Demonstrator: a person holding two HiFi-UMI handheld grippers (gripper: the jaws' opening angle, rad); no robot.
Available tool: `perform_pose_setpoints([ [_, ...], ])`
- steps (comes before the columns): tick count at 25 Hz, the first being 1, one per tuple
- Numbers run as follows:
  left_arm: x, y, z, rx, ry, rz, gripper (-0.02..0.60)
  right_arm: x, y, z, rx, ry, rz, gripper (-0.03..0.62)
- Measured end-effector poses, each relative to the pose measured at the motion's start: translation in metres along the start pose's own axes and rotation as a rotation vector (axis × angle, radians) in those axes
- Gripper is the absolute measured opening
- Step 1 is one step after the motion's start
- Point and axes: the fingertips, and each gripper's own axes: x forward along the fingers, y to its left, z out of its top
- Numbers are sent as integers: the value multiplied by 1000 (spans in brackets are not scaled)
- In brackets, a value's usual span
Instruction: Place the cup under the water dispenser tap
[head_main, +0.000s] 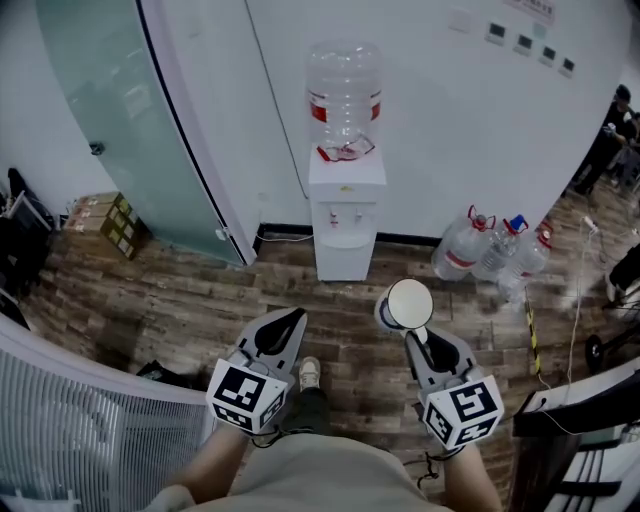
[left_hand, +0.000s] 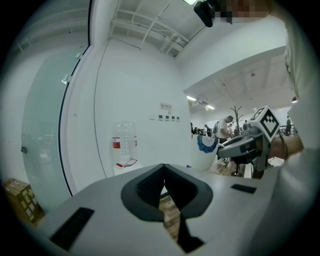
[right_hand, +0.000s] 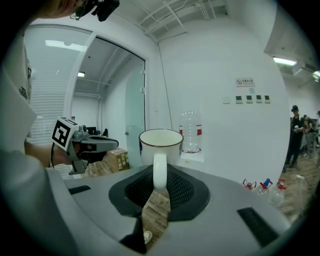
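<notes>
The right gripper (head_main: 421, 338) has its jaws drawn narrow on the handle of a white cup (head_main: 408, 303), which sits upright at the jaw tips with its open mouth facing up. In the right gripper view the handle stands straight between the two dark pads (right_hand: 182, 190), and the cup's bowl (right_hand: 161, 145) rises just beyond them, showing a thin dark line round its rim. The cup is in the air above the wooden plank floor (head_main: 180, 300), well apart from the white water dispenser (head_main: 347, 225) that stands against the wall ahead and a little to its left. The dispenser's taps (head_main: 350, 214) sit above a bare recess, and a clear water bottle (head_main: 344, 100) with a red label is upturned on top. The left gripper (head_main: 290, 320) is level beside the right one; its own view shows the jaw tips meeting with nothing between them. Spare water bottles (head_main: 490, 250) lie on the floor right of the dispenser, cardboard boxes (head_main: 105, 220) sit at the far left, and a frosted glass door (head_main: 130, 130) stands beside the wall.
</notes>
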Motion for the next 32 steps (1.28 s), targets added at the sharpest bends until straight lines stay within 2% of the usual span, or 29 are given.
perform_pose_setpoints([
  [8, 62, 82, 3, -23, 12, -7, 6, 90, -29, 24, 14, 33, -18, 66],
  [19, 148, 214, 1, -27, 53, -37, 6, 248, -51, 78, 3, 39, -38, 66],
  [24, 175, 248, 0, -24, 50, -61, 6, 293, -63, 87, 10, 46, -63, 66],
  [32, 199, 282, -10, -37, 50, -45, 6, 328, -81, 80, 18, 101, -96, 66],
])
